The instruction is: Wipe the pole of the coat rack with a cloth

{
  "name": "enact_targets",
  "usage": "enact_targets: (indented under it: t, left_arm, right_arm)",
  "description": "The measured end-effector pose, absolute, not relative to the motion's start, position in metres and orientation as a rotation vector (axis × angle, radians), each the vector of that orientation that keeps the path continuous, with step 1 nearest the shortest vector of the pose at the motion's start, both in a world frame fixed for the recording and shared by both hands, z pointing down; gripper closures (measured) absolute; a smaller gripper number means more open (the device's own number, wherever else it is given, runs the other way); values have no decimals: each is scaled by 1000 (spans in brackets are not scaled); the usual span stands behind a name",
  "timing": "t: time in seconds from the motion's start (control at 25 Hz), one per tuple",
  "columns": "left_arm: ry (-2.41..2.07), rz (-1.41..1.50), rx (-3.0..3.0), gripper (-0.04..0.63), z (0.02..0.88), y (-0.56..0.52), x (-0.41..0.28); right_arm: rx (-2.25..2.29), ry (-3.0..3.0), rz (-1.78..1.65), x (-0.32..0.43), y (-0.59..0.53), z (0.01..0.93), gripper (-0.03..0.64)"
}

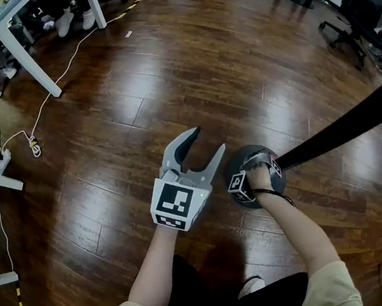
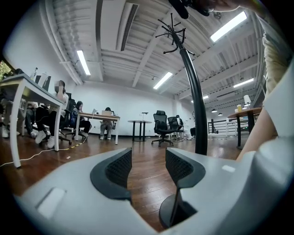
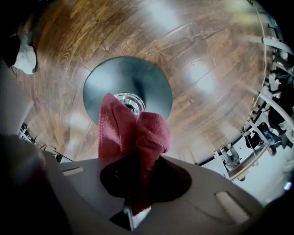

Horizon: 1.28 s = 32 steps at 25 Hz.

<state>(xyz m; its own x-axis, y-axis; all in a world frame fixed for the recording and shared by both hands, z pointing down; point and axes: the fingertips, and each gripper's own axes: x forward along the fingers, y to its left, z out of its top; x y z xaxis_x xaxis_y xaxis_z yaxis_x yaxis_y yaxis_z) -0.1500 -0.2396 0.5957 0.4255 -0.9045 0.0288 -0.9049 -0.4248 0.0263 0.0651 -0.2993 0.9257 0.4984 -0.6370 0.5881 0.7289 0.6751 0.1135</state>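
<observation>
At round dark base (image 3: 108, 85): press red terry cloth (image 3: 133, 131), clamped in right gripper (image 3: 140, 172), against black pole (image 2: 196, 105); hold gaping left gripper (image 2: 148, 166) clear.

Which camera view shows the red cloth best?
The right gripper view: the red cloth fills its centre, pinched in the right gripper, in front of the rack's base. The head view shows that gripper, but no cloth can be made out. The left gripper view lacks it.

Pale grey left gripper (image 1: 207, 140), dark-padded fingers (image 2: 120, 167), beige sleeves (image 1: 329, 285).
</observation>
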Motion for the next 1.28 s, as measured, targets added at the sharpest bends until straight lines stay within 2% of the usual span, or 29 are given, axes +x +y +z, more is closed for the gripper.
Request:
enact_targets:
  t: [0.36,0.56,0.76,0.92,1.08,1.28]
  left_arm:
    - [-1650,-3,2637,382,590,-232,-135]
    - [-1673,52,2618,380,593,-228,-137]
    - [-1850,254,2489,383,590,-197,-138]
    - [-1818,185,2356,383,554,-140,-139]
    - [-1800,115,2276,383,475,-100,-139]
    - [-1815,56,2329,383,319,-62,-151]
  right_arm:
    - [-219,-652,-696,68,-279,1033,575]
    - [-199,-737,-748,57,-278,1034,574]
    - [-37,-1134,-824,12,-220,913,570]
    - [151,-1490,-717,10,-156,796,569]
    - [381,-1678,-696,8,-118,657,569]
    - [588,-1847,-472,-12,-53,494,569]
